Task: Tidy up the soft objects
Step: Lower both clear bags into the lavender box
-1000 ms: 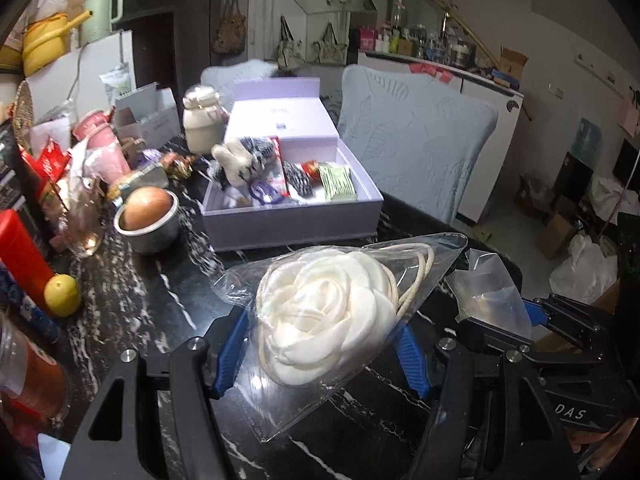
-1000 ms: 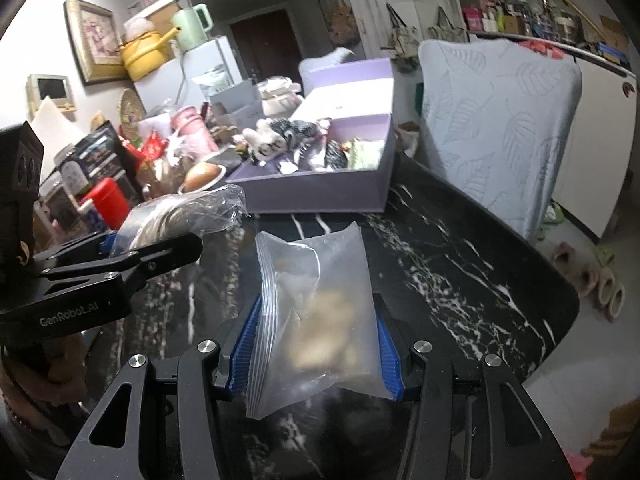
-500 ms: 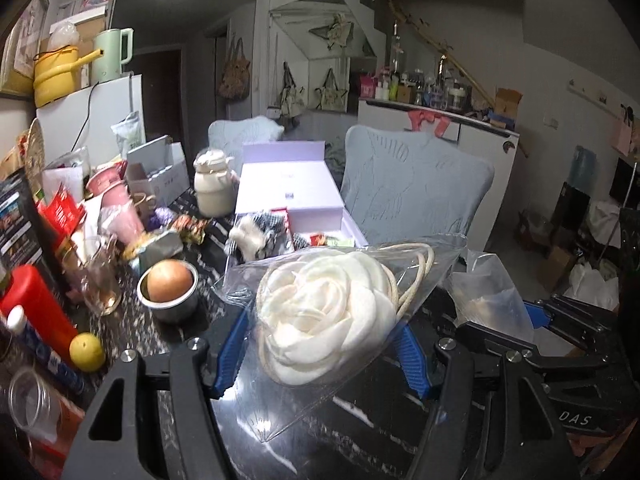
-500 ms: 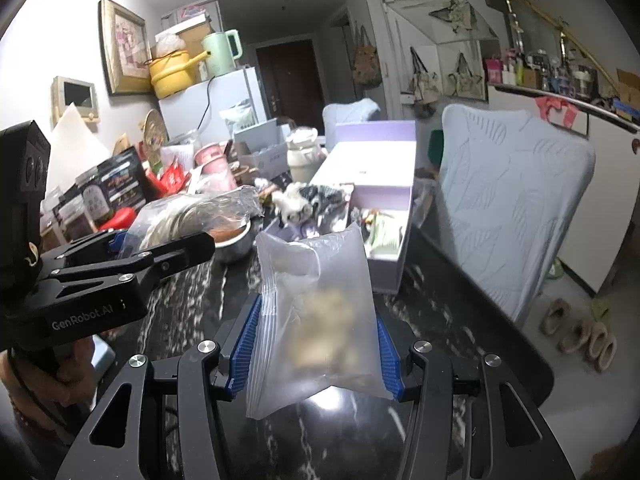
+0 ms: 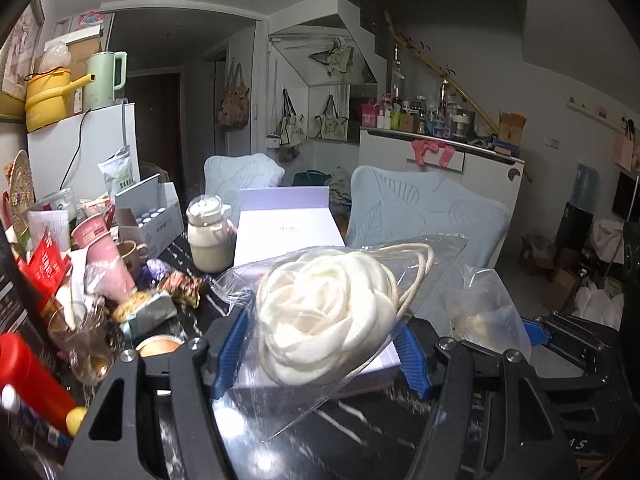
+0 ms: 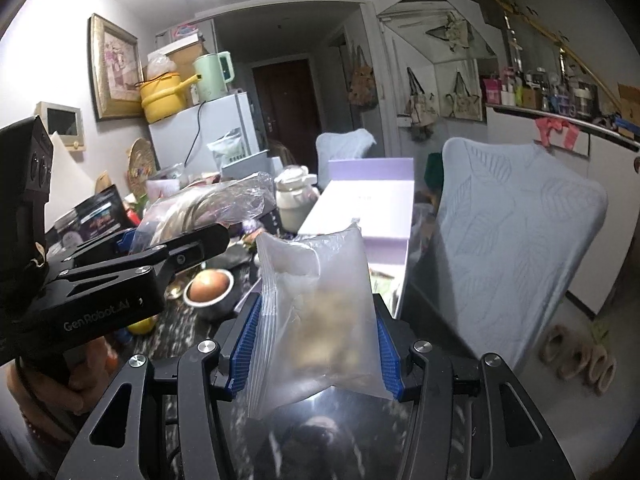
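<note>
Starting on the left: the left gripper (image 5: 316, 344) has its blue pads clamped on a clear plastic bag holding a cream fabric rose with a cord loop (image 5: 328, 320). It's held up off the black marble-patterned table (image 5: 360, 432), in front of the lavender cardboard gift box (image 5: 286, 236). I'd guess the rose weighs almost nothing and squashes easily, so the pads are really gripping the soft bulk through slick film. That's a decent place to hold it; pinching only the loose bag corner would probably let it slide or swing.

Over to the right: the right gripper (image 6: 316, 344) is closed on a frosted zip-lock bag with something pale brown and lumpy inside (image 6: 320, 312), also held up above the tabletop, near the box's front edge. Looks light and floppy too, and the plastic is likely slippery, so grabbing it across the filled middle like this seems safer than by the zip strip.

Stuff I can't make out:
- what's actually in the zip-lock bag, as it's hazy through the plastic
- the inside of the lavender box, which is mostly blocked by both bags
- the steel bowl with a brown egg-like thing (image 6: 210, 284) is half hidden behind the left gripper in the right view
</note>
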A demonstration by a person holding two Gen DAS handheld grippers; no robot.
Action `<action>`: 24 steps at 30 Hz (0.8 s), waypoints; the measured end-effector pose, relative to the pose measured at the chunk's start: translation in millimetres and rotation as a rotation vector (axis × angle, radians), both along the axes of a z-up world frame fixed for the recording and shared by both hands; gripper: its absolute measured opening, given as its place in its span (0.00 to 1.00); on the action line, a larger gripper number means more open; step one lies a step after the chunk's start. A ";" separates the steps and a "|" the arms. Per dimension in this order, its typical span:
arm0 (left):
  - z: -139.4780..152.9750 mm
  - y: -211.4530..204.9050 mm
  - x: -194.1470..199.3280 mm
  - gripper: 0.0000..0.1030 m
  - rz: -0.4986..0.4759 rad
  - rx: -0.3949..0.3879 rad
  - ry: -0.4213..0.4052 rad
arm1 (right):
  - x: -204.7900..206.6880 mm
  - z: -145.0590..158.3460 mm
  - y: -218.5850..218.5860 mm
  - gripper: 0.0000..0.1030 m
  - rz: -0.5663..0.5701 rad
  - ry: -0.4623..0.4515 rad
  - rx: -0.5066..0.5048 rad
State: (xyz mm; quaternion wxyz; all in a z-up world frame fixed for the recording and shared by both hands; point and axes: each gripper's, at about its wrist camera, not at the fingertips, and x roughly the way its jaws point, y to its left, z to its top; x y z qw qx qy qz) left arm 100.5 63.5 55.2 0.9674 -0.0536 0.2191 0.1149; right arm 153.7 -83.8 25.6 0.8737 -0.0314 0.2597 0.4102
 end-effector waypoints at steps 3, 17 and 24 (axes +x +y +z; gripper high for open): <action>3.6 10.1 18.7 0.63 0.001 0.000 -0.012 | 15.5 5.6 8.3 0.50 -0.003 -0.017 0.000; -1.8 51.8 98.9 0.63 0.020 0.027 -0.027 | 97.4 10.8 50.8 0.50 -0.023 -0.053 -0.020; -12.9 71.2 133.7 0.63 0.037 0.052 -0.001 | 131.7 6.4 73.5 0.50 -0.026 -0.046 -0.031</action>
